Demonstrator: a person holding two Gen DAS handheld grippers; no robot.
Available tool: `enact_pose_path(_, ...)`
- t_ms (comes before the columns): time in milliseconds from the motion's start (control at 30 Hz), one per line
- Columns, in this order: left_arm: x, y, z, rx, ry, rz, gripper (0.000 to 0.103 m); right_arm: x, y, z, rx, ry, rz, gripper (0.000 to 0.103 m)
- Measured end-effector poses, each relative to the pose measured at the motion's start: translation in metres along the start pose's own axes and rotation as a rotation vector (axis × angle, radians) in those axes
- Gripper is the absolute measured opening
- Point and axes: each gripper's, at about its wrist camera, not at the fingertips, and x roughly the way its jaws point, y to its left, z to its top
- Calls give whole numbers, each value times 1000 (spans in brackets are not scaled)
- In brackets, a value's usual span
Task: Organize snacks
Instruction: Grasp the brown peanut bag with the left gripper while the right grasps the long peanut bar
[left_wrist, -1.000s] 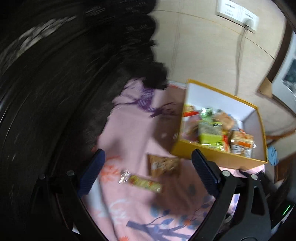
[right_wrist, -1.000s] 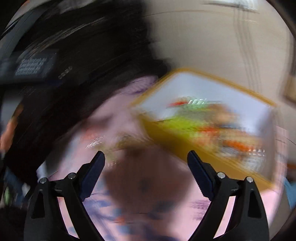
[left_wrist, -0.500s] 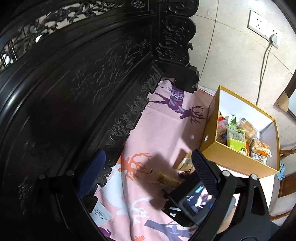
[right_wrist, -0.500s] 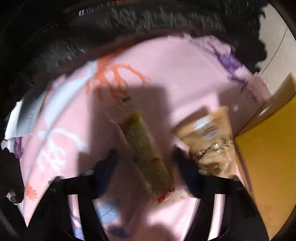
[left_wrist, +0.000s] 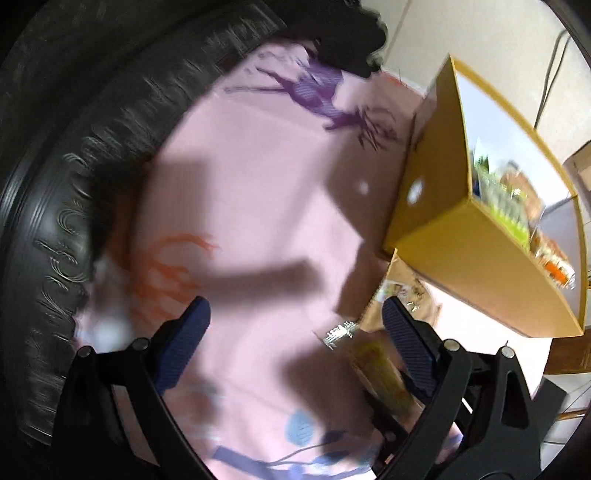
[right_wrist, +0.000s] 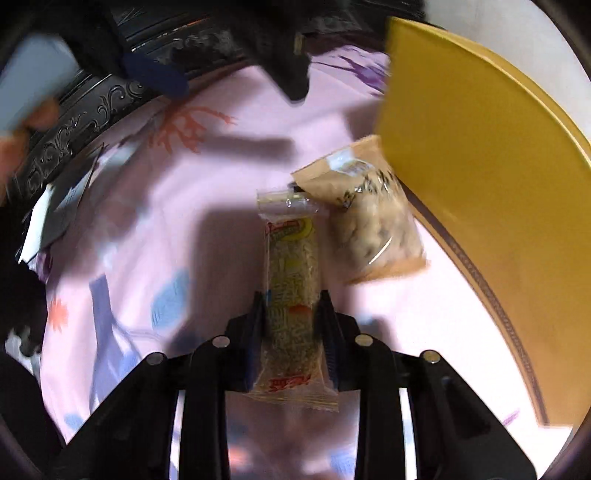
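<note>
My right gripper (right_wrist: 291, 306) is shut on a long clear-wrapped yellow snack bar (right_wrist: 291, 280) that lies on the pink cloth. A brown bag of nuts (right_wrist: 373, 210) lies just right of it, against the yellow box (right_wrist: 461, 155). In the left wrist view my left gripper (left_wrist: 295, 328) is open and empty above the cloth. The yellow box (left_wrist: 480, 266) with several snacks inside stands to its right. The nut bag (left_wrist: 402, 295) and the snack bar (left_wrist: 380, 373) show by its right finger.
A pink cloth (left_wrist: 258, 184) printed with deer covers the surface. Dark carved wooden furniture (left_wrist: 55, 184) runs along the left and back. A wall with a cable (left_wrist: 550, 74) is behind the box. A white paper label (right_wrist: 55, 210) lies at the cloth's left edge.
My right gripper has come down and closed on the snack bar. My left gripper has moved lower and closer to the cloth and box.
</note>
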Motion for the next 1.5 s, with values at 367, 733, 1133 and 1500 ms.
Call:
enact_pose_path(367, 43, -61, -19, 60, 22, 36, 100, -36, -23, -75, 129, 4, -23, 30)
enact_pose_path(733, 33, -95, -35, 209, -129, 379, 101, -42, -34, -94, 220, -5, -14, 30)
enact_pose_path(1133, 18, -131, -39, 302, -281, 385, 101, -41, -39, -84, 238, 0, -7, 30)
enact_pose_path(1500, 24, -103, -42, 285, -142, -120, 101, -40, -45, -83, 276, -10, 3, 30)
